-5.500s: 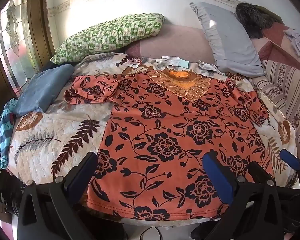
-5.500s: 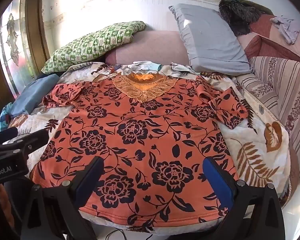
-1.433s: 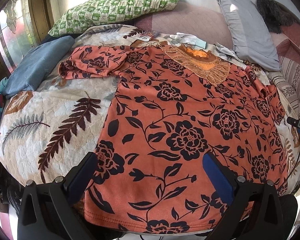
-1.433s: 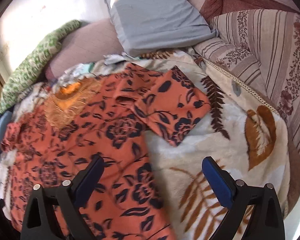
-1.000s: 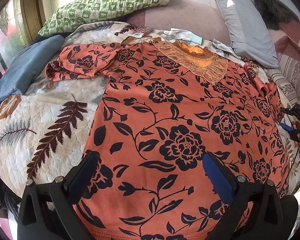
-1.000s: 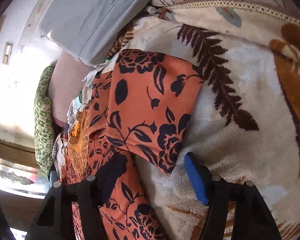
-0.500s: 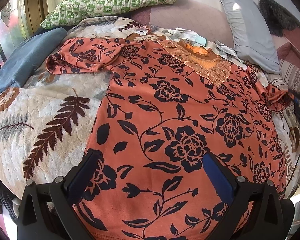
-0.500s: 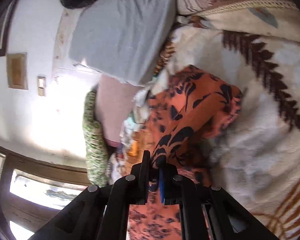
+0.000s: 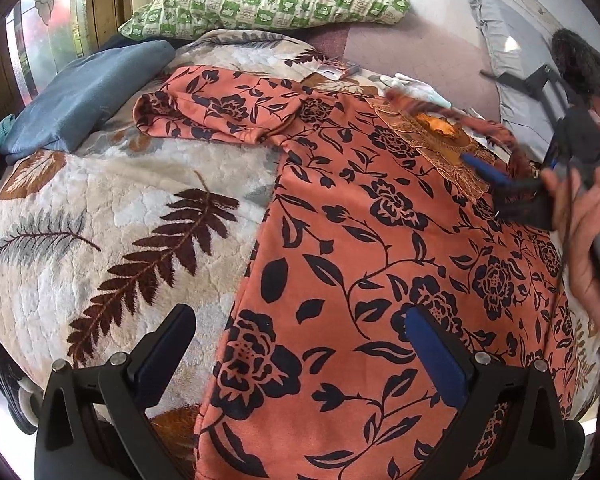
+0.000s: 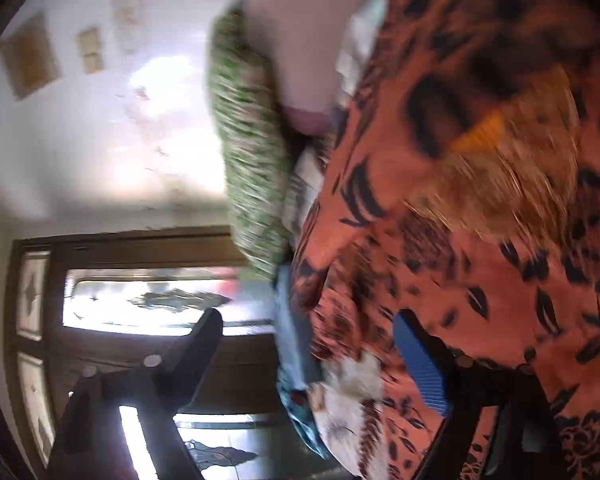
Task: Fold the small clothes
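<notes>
An orange blouse with black flowers (image 9: 360, 248) lies spread face up on a leaf-patterned blanket (image 9: 120, 220). Its left sleeve (image 9: 220, 108) lies flat, stretched out to the side. The right sleeve (image 9: 480, 124) is a blur across the gold lace neckline (image 9: 440, 136). My left gripper (image 9: 300, 356) stands open low over the blouse's hem, with nothing between its fingers. A hand (image 9: 580, 232) holds my right gripper (image 9: 496, 188) sideways over the blouse's right shoulder. In the right wrist view that gripper (image 10: 308, 320) is rolled on its side and its jaws are opening, with nothing between them.
A green checked pillow (image 9: 268, 0) and a grey pillow (image 9: 512, 64) lean at the head of the bed. A folded blue cloth (image 9: 84, 92) lies at the left edge beside a wooden-framed window (image 9: 60, 20). A small packet (image 9: 340, 68) and pale cloths lie above the neckline.
The right gripper shut on the right sleeve, swung it left over the blouse toward the neckline, and now stands open with the sleeve let go. The left gripper drifted slightly.
</notes>
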Demonstrator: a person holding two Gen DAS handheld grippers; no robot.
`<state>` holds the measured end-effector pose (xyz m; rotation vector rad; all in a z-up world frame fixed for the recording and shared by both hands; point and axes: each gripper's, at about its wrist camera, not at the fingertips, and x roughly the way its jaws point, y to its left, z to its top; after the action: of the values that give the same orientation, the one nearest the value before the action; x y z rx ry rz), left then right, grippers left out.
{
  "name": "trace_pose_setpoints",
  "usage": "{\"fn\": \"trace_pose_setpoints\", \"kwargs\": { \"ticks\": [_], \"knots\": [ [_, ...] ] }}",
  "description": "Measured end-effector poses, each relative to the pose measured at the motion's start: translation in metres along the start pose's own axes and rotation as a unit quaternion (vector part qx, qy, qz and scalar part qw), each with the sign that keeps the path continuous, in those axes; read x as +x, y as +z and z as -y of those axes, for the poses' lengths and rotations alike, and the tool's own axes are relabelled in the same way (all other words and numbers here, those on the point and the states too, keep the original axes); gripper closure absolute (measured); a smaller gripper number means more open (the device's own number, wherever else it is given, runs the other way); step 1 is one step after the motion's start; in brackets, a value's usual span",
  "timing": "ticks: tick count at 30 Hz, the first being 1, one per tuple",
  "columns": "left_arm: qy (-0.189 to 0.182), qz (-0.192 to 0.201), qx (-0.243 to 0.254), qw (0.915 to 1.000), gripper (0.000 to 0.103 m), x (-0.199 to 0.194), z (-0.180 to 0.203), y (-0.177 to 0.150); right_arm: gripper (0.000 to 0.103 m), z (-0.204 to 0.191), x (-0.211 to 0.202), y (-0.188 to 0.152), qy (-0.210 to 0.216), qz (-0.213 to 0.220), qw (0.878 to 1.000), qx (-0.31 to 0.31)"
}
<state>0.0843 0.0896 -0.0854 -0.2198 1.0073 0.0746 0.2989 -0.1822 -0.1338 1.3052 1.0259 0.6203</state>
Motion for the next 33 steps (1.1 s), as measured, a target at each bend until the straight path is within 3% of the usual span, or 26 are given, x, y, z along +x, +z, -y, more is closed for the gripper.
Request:
{"fn": "trace_pose_setpoints", "kwargs": {
  "ticks": [2,6,9,12,16,19,22,24,26,29,31,33],
  "knots": [
    [0.005,0.005,0.002,1.0000,0.000,0.000,0.000,0.002,0.013,0.027,0.009,-0.018,-0.017,-0.019,1.000,0.006],
    [-0.005,-0.001,-0.012,0.9999,0.000,0.011,0.001,0.014,0.013,0.043,-0.037,-0.029,-0.016,0.012,1.000,-0.018],
    [-0.015,-0.007,-0.022,0.9996,0.000,0.022,0.009,0.028,0.013,0.049,-0.109,-0.007,-0.007,0.087,0.996,-0.004],
    [-0.021,-0.016,-0.032,0.9991,0.000,0.038,0.018,0.047,0.014,0.067,-0.169,0.025,-0.002,0.174,0.984,0.032],
    [-0.024,-0.036,-0.058,0.9974,0.000,0.062,0.023,0.069,0.014,0.094,-0.193,0.071,0.002,0.198,0.976,0.086],
    [-0.022,-0.043,-0.074,0.9961,0.000,0.077,0.025,0.084,0.020,0.102,-0.197,0.093,0.011,0.213,0.971,0.109],
    [-0.037,-0.043,-0.096,0.9938,0.000,0.093,0.028,0.104,0.031,0.090,-0.198,0.105,-0.012,0.224,0.971,0.081],
    [-0.040,-0.048,-0.112,0.9918,0.000,0.108,0.032,0.118,0.064,0.082,-0.204,0.112,-0.033,0.231,0.971,0.058],
    [-0.041,-0.054,-0.124,0.9899,0.000,0.123,0.035,0.129,0.067,0.077,-0.213,0.115,-0.049,0.252,0.965,0.046],
    [-0.047,-0.070,-0.151,0.9849,0.000,0.148,0.039,0.141,0.067,0.086,-0.226,0.115,-0.058,0.258,0.963,0.048],
    [-0.031,-0.064,-0.167,0.9834,0.000,0.155,0.042,0.147,0.064,0.098,-0.234,0.113,-0.039,0.264,0.961,0.075],
    [-0.029,-0.054,-0.170,0.9836,0.000,0.158,0.046,0.154,0.037,0.111,-0.236,0.104,0.019,0.249,0.960,0.126]
  ]
}}
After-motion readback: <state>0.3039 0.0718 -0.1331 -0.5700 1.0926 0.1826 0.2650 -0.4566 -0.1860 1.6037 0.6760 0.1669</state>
